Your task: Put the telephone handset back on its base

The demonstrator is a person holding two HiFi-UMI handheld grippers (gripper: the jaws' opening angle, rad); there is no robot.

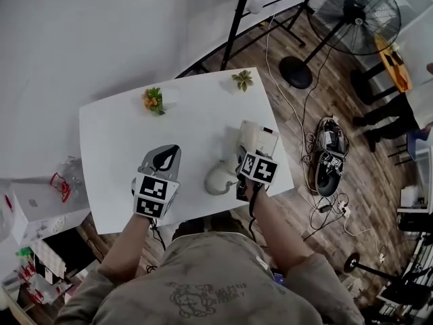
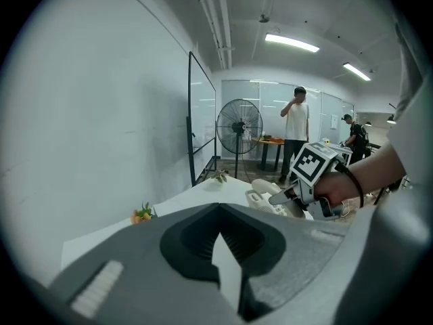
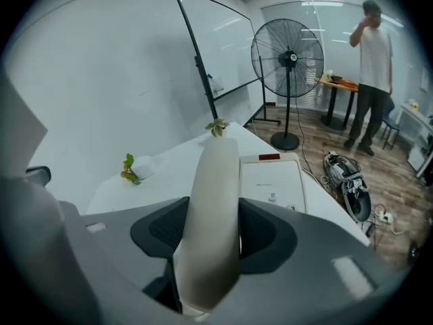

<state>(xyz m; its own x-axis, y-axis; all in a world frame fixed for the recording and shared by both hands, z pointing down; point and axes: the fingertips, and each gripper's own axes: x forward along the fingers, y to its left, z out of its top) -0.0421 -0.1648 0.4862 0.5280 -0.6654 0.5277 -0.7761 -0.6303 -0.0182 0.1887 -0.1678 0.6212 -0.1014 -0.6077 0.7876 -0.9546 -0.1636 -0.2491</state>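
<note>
My right gripper (image 1: 243, 160) is shut on the cream telephone handset (image 3: 213, 208), which stands lengthwise between its jaws. The white phone base (image 3: 272, 181) lies on the white table (image 1: 115, 134) just beyond and to the right of the handset, near the table's right edge (image 1: 260, 135). A coiled cord (image 1: 216, 179) rests on the table left of that gripper. My left gripper (image 1: 168, 152) hovers over the table's near middle, its jaw tips together and nothing between them. In the left gripper view, the right gripper (image 2: 292, 196) holds the handset over the base (image 2: 260, 199).
A small orange-flowered plant (image 1: 153, 100) and a green sprig (image 1: 242, 80) stand at the table's far edge. A floor fan (image 1: 357, 13), a whiteboard stand (image 1: 233, 26), and cables and shoes (image 1: 328, 158) lie to the right. A person (image 2: 296, 137) stands by a far table.
</note>
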